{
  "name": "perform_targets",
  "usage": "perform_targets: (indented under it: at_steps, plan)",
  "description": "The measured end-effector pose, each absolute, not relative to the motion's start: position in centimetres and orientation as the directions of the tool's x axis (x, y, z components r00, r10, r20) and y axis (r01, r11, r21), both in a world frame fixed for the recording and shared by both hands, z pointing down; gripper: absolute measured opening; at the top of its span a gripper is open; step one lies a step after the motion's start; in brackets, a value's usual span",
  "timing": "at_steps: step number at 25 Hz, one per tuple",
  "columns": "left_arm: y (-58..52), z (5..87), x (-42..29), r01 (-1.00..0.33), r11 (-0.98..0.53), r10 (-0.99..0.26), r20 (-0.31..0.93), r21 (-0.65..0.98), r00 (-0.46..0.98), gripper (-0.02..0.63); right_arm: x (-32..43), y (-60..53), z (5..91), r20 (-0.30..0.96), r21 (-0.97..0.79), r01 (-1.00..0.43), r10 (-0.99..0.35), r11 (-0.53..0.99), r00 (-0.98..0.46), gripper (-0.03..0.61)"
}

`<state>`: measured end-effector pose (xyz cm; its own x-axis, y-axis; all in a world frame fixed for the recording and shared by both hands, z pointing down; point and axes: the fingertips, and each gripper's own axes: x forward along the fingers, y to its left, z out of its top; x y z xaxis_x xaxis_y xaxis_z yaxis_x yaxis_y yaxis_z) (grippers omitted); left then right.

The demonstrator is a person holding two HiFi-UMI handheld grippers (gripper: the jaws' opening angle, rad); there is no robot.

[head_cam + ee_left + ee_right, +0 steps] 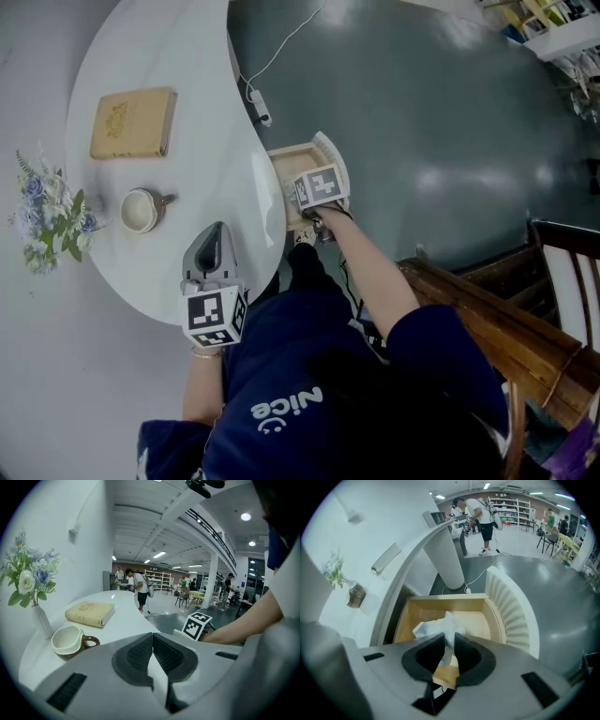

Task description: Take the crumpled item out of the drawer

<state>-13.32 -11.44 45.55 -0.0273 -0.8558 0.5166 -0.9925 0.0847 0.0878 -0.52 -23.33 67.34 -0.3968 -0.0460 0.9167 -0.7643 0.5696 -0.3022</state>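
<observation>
The wooden drawer (476, 616) stands pulled out from under the white table (202, 141), and its ribbed white front (513, 609) faces away. My right gripper (449, 638) points steeply down over the drawer. It is shut on a crumpled white item (433, 627), which bunches out past the pads above the drawer floor. In the head view only that gripper's marker cube (319, 187) shows over the drawer (286, 169). My left gripper (151, 638) rests over the table's near edge, its jaws shut with nothing between them.
On the table lie a tan book (133, 123), a brown-handled cup (141, 209) and a vase of flowers (47, 220). A white cable with a plug (260, 105) runs across the dark floor. A wooden chair (506, 328) stands at the right. People walk far off.
</observation>
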Motion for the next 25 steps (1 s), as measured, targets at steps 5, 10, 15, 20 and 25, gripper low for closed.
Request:
perform_targets:
  at_steps: [5, 10, 15, 20, 25]
  plan:
    - [-11.1, 45.1, -12.9, -0.992, 0.076, -0.866, 0.499, 0.103, -0.014, 0.005, -0.4, -23.1, 64.8, 0.905, -0.273, -0.759, -0.109, 0.592, -0.41, 0.071]
    - [-10.8, 44.6, -12.3, -0.991, 0.061, -0.879, 0.477, 0.118, 0.003, 0.005, 0.1, -22.3, 62.3, 0.887, -0.235, -0.754, -0.183, 0.613, -0.424, 0.071]
    - [-10.4, 44.2, -12.2, -0.99, 0.054, -0.889, 0.457, 0.128, 0.01, 0.005, 0.4, -21.5, 59.3, 0.843, -0.244, -0.758, -0.254, 0.605, -0.474, 0.071]
    - [-10.4, 44.1, -10.9, -0.989, 0.025, -0.896, 0.441, 0.149, 0.044, 0.005, 1.4, -20.7, 56.4, 0.808, -0.23, -0.761, -0.317, 0.606, -0.496, 0.071]
    - [-10.7, 43.3, -10.2, -0.989, -0.01, -0.905, 0.419, 0.144, 0.07, 0.005, 1.2, -20.2, 53.3, 0.76, -0.2, -0.748, -0.381, 0.633, -0.526, 0.071]
